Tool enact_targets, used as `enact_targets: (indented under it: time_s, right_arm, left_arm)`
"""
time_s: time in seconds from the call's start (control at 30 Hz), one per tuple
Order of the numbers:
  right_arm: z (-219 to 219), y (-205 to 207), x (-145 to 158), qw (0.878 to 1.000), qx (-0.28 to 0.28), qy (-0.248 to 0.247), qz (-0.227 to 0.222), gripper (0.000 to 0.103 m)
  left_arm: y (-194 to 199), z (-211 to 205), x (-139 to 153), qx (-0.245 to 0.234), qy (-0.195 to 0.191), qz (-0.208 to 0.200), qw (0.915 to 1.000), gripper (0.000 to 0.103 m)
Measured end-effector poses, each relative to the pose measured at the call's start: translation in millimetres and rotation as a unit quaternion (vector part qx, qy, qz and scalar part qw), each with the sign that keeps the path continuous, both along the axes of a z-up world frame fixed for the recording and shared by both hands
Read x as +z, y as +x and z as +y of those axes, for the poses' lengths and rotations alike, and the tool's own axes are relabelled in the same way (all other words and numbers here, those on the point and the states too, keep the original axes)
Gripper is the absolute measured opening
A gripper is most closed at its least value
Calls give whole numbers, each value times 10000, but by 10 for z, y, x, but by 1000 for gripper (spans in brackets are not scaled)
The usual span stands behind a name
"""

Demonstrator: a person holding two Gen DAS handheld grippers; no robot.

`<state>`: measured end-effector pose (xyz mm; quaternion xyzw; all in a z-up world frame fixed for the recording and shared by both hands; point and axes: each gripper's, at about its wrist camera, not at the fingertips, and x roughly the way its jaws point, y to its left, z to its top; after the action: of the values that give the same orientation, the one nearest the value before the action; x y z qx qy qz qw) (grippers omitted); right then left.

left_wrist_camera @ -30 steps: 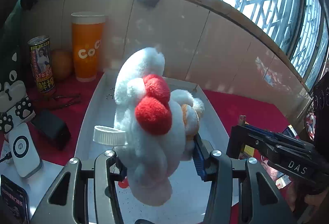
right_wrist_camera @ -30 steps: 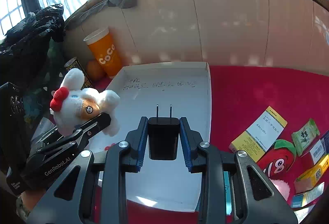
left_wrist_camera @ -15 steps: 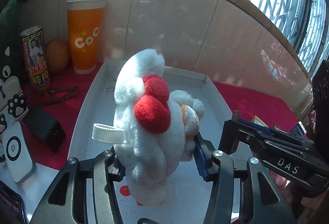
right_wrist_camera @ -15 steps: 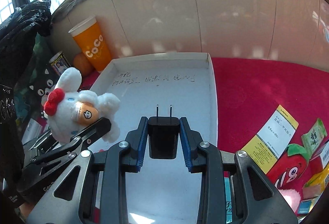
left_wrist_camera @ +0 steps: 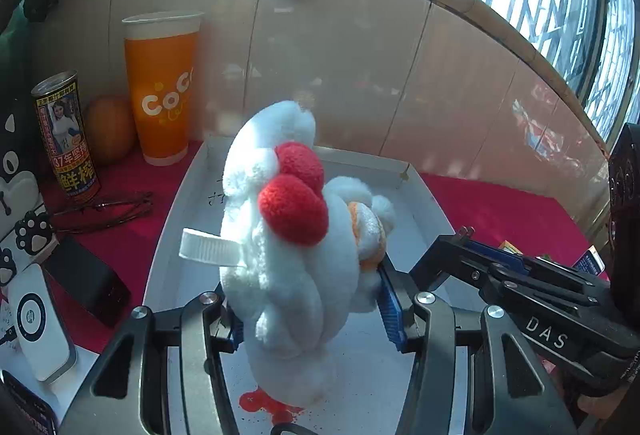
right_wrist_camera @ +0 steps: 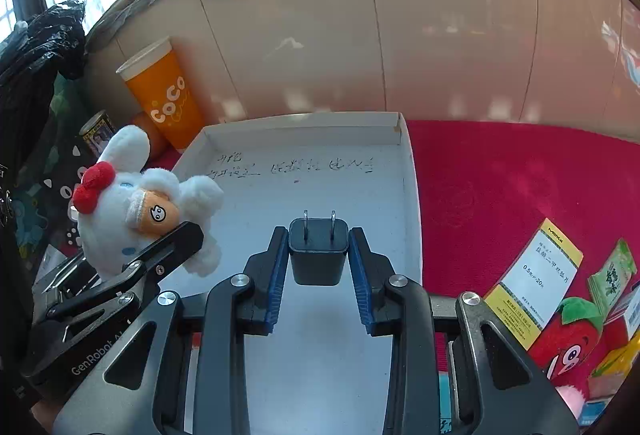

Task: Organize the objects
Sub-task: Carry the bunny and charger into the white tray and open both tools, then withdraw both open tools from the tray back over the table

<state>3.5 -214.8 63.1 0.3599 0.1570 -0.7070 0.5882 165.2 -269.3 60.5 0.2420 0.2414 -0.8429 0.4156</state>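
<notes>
Both hand-held grippers nearer white tray [right_wrist_camera: 412, 195], red cloth [right_wrist_camera: 520, 175]

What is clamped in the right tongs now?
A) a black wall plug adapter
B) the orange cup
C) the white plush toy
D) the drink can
A: the black wall plug adapter sits clamped between the right tongs, prongs forward, above the white tray.

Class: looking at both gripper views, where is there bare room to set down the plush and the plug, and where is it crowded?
Free: the white tray floor below the handwriting, and the red cloth between tray and medicine box. Crowded: the packets by the strawberry plush, and the left edge by the orange cup, can and glasses.
</notes>
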Motion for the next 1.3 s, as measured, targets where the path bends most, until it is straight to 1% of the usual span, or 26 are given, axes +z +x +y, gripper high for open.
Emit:
enact_targets:
  time_s: [0.07,0.13,0.17,0.2,0.23,0.27,0.3,0.37,0.43,0.57,0.67,0.83,1.07,1.3]
  right_arm:
    - [-1,15,-12,10000,-23,-20,41,30]
    - [13,25,-26,10000,-46,-49,56,31]
    - [28,25,-26,9999,-61,-61,73,33]
    - [47,23,-22,9999,-84,-91,87,36]
    - [67,16,-13,9998,-108,-127,88,38]
    - [91,1,0,9997,-146,-166,72,48]
    - [118,-19,13,9996,-193,-201,34,62]
    - [182,-58,44,9992,-263,-299,-95,74]
    - [248,-79,88,9987,-282,-379,-172,82]
    - [397,5,183,9980,-252,-574,-51,87]
    - [510,76,242,9975,-257,-651,89,87]
    - [719,149,305,9968,-207,-759,137,87]
    - [1027,115,362,9961,-295,-827,-14,87]
    - [1352,25,453,9942,-440,-977,-98,87]
  left_arm:
    - [-14,20,3,25,-65,-69,10000,57]
    - [-4,57,28,94,-185,-100,9997,67]
    - [15,71,51,155,-280,-107,9994,70]
    - [33,88,81,222,-368,-95,9990,78]
    - [71,104,120,295,-454,-37,9985,83]
    - [114,124,158,360,-525,45,9980,83]
    - [157,142,198,417,-581,130,9974,86]
    - [234,183,270,584,-712,231,9955,103]
    - [310,243,352,709,-871,368,9930,103]
    - [374,322,474,779,-957,556,9908,103]
    - [398,422,556,741,-1003,666,9900,103]
    - [407,575,645,701,-1039,790,9890,103]
    - [396,756,724,617,-1081,833,9887,103]
    - [330,934,801,560,-1135,750,9891,103]
